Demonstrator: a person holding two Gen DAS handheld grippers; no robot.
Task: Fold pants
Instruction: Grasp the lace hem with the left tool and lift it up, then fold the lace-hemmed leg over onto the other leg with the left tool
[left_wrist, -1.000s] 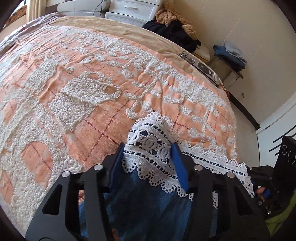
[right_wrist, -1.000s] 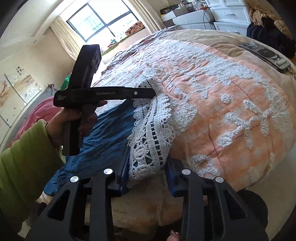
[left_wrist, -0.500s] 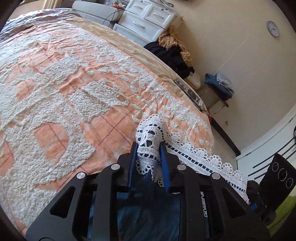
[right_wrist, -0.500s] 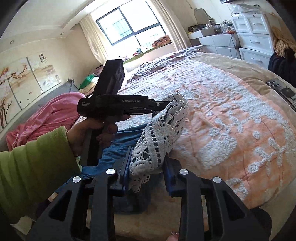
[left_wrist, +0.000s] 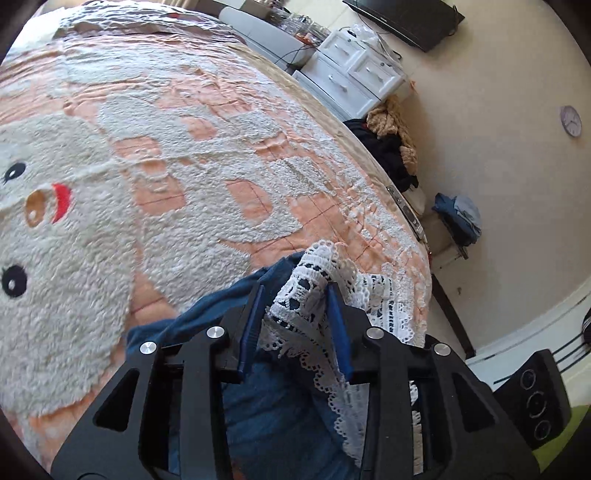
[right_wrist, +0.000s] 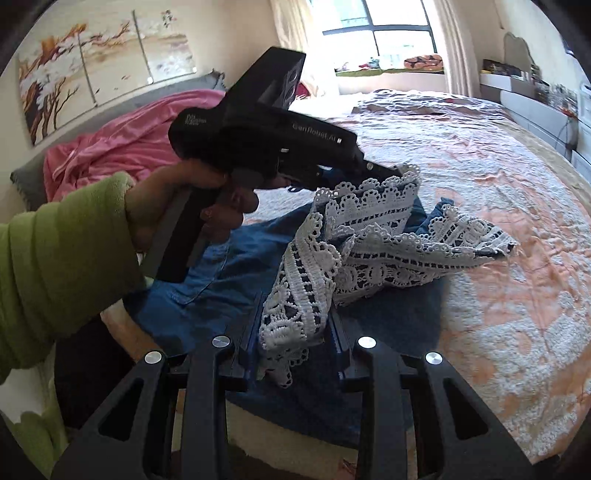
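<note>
Blue denim pants (right_wrist: 221, 280) with white lace hems (right_wrist: 424, 243) lie on a peach and white quilt (right_wrist: 498, 295). In the left wrist view my left gripper (left_wrist: 295, 295) has one lace hem (left_wrist: 384, 306) bunched between its blue pads and lifted off the quilt; its jaws are opening. Denim (left_wrist: 258, 406) hangs below it. In the right wrist view the left gripper (right_wrist: 402, 171), held by a hand in a green sleeve (right_wrist: 55, 277), hovers over the pants with lace hanging from its tip. My right gripper (right_wrist: 295, 314) is shut on the other lace hem, just above the denim.
A pink blanket (right_wrist: 122, 147) lies at the bed's head. White drawers (left_wrist: 354, 77), a pile of clothes (left_wrist: 391, 147) and a stool with folded clothes (left_wrist: 458, 218) stand past the bed's right edge. A black speaker (left_wrist: 535, 398) is at the lower right.
Both grippers have lifted the lace hems and carried them across the bed over the denim, rolling as they went. The left jaws narrowed on the lace, then widened again.
</note>
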